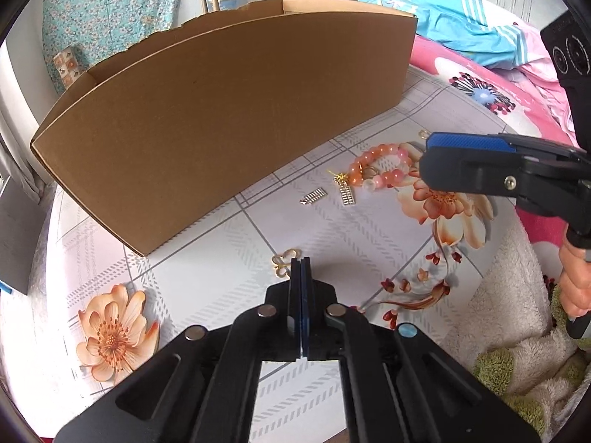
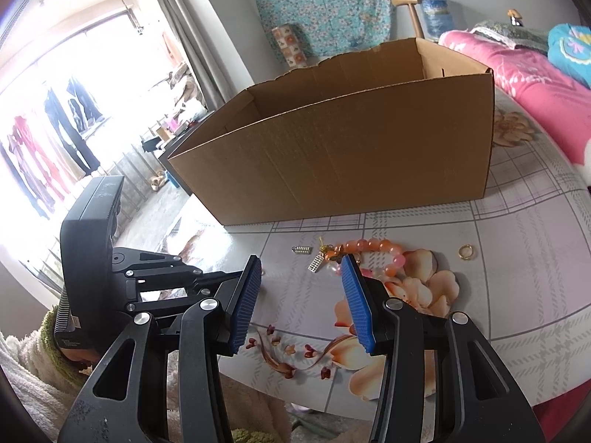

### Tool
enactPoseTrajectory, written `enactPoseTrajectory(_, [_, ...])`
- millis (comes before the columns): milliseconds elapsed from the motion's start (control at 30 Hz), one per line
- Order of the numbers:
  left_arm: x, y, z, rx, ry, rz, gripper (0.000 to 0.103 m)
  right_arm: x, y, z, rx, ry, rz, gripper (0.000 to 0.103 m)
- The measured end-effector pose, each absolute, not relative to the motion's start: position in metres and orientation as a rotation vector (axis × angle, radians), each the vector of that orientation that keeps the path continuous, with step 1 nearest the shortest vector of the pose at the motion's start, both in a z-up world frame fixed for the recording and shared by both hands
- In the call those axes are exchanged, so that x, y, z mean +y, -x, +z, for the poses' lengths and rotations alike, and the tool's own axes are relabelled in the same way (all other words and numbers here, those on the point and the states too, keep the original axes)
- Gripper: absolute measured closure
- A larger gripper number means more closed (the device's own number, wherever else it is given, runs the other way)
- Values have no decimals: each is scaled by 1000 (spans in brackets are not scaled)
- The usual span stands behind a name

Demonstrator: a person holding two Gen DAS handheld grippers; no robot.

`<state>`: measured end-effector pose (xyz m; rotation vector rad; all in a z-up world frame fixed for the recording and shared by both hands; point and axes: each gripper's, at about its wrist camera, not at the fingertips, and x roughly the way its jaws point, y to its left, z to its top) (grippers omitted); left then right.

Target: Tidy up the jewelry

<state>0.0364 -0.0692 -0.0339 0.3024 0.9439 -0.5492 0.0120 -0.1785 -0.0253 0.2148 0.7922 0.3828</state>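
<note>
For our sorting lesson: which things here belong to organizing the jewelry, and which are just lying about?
Job:
bead bracelet
gold ring
silver charms
gold butterfly piece
cardboard box

Lying about:
blue clothing
pink bedding
fluffy blanket

Black left tool (image 1: 301,258) and right tool (image 2: 301,297), ribbed blue pads, silver pivot screws.

The left gripper (image 1: 301,263) tilts steeply downward, its jaws pressed fully together. The right gripper (image 2: 301,297) slants down less steeply, its jaws apart with nothing between the pads. A hand (image 1: 574,280) grips the right gripper's handle.
</note>
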Motion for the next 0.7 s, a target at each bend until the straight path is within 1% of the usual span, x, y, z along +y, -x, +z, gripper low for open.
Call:
enactPoseTrajectory(233, [-56,-36,-29,940,-252,-545,103,-180,-11,-28,801,-210,396,58])
enactPoseTrajectory(333, [-49,-41,-27,964,-201,-554,102,-178,-12,-29,809,-211,402,58])
enactPoseTrajectory(400, [-48,-45,-28,983,-195,-550,96,-177,-13,-30,812,-216,408,58])
enactPoseTrajectory(433, [-49,-46,-29,993,-198,-548,90,-176,-14,-31,814,-217,410,58])
enactPoseTrajectory(467, [-51,-47,-29,997,-202,-546,88,-176,-14,-31,813,-218,413,58])
enactPoseTrajectory(567, [-62,-51,-33,1030,-221,-562,84,-175,-14,-31,810,-224,420,58])
enactPoseTrajectory(700, [-71,-54,-33,1031,-271,-539,84,-179,-14,-33,809,-252,426,58])
